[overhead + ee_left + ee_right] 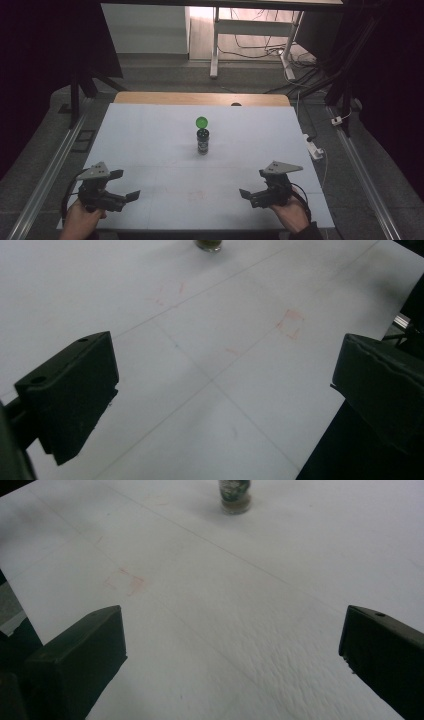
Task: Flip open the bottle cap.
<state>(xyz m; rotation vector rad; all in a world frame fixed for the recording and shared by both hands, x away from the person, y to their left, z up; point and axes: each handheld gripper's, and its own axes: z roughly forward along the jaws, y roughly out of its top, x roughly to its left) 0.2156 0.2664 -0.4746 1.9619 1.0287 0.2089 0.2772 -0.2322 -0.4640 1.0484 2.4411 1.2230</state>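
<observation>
A: What is on the left side?

B: The left gripper point(123, 185) is there, near the front edge of the white table point(150, 130). A hand point(80, 222) holds it from below. Its two black jaws are wide apart. Nothing is between them.

A: What does its own camera see?

B: In the left gripper view, the left gripper point(225, 375) has one jaw on each side, far from each other. White table point(200, 405) is all that lies between them. There are faint red marks point(290, 324) on the table.

A: What is in the middle?

B: A small dark bottle point(202, 141) stands up straight in the middle of the table. A green ball point(202, 122) shows right at its top. I cannot tell if the ball is sitting on the bottle or is behind it. The bottle is well apart from both grippers.

A: And on the right?

B: The right gripper point(252, 184) is near the front edge too, held by the other hand point(290, 216). Its jaws are wide apart as well, and they hold nothing. In the right gripper view, the right gripper point(232, 645) points toward the bottle point(234, 495), which stands far off at the top.
</observation>
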